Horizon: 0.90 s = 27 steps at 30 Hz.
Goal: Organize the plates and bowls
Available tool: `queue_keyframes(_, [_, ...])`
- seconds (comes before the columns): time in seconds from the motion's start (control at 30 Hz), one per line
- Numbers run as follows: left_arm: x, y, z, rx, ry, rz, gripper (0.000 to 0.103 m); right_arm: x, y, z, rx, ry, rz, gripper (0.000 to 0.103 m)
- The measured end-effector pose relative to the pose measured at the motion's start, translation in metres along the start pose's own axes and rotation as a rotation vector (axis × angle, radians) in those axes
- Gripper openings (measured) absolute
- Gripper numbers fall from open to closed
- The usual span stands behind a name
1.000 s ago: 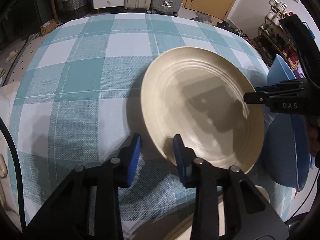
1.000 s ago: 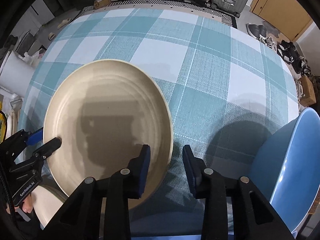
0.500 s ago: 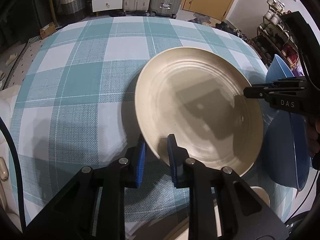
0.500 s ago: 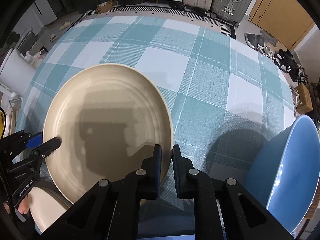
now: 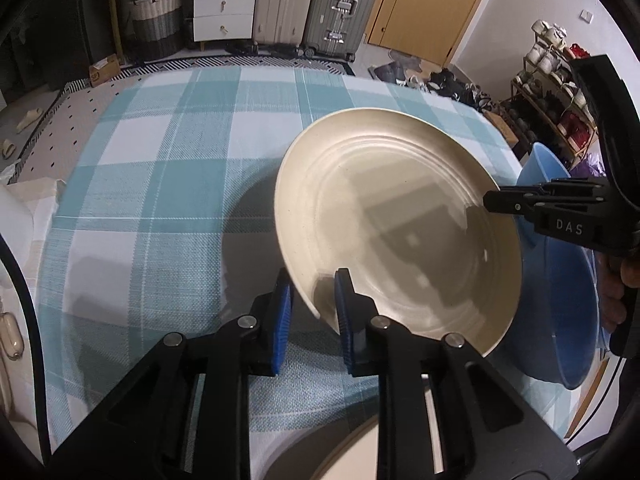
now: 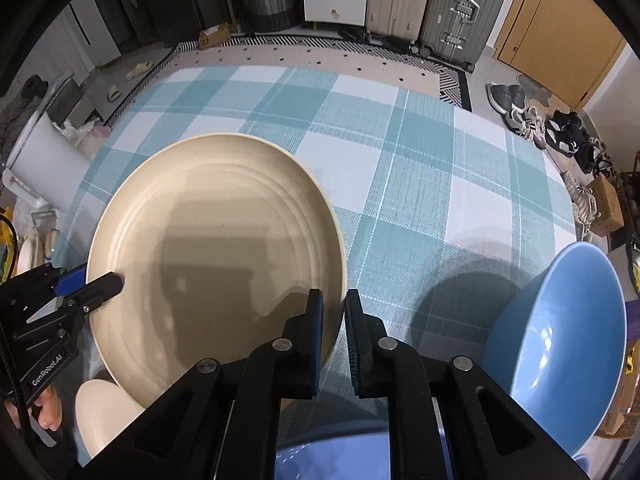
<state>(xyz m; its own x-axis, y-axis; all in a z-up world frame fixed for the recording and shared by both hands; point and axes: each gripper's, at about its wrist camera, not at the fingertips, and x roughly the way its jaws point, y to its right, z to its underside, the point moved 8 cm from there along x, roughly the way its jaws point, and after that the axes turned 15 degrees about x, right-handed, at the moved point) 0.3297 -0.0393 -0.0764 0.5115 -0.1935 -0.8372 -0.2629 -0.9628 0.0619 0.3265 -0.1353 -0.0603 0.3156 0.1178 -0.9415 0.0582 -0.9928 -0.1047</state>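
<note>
A large cream plate (image 5: 400, 220) is held off the checked tablecloth (image 5: 160, 184) by both grippers. My left gripper (image 5: 312, 300) is shut on its near left rim. My right gripper (image 6: 334, 320) is shut on the opposite rim of the plate (image 6: 216, 248). The right gripper also shows in the left wrist view (image 5: 500, 204), and the left gripper in the right wrist view (image 6: 100, 282). A blue bowl (image 6: 560, 332) stands to the right of the plate; it also shows in the left wrist view (image 5: 568, 300).
A second cream dish (image 6: 100, 416) lies below the plate near the table's front edge. Another blue dish (image 6: 320, 460) shows under my right gripper. Suitcases (image 5: 320, 4), drawers (image 5: 224, 0) and a shoe rack (image 5: 560, 92) stand beyond the table.
Both grippers closed on the plate's rim, then lifted it. The cameras now sit higher and the far floor and furniture show more.
</note>
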Motion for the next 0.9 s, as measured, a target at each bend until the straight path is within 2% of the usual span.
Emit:
queue_keyframes(0.43, [-0.074,0.011,0.002,0.009,0.086,-0.042,0.018,-0.067,-0.015,0.02,-0.01,0.099,-0.045,0.011])
queue_keyframes(0.9, [-0.152,0.048,0.029,0.038,0.142,-0.062,0.018,-0.131,-0.019,0.061,-0.005,0.178,-0.076,0.011])
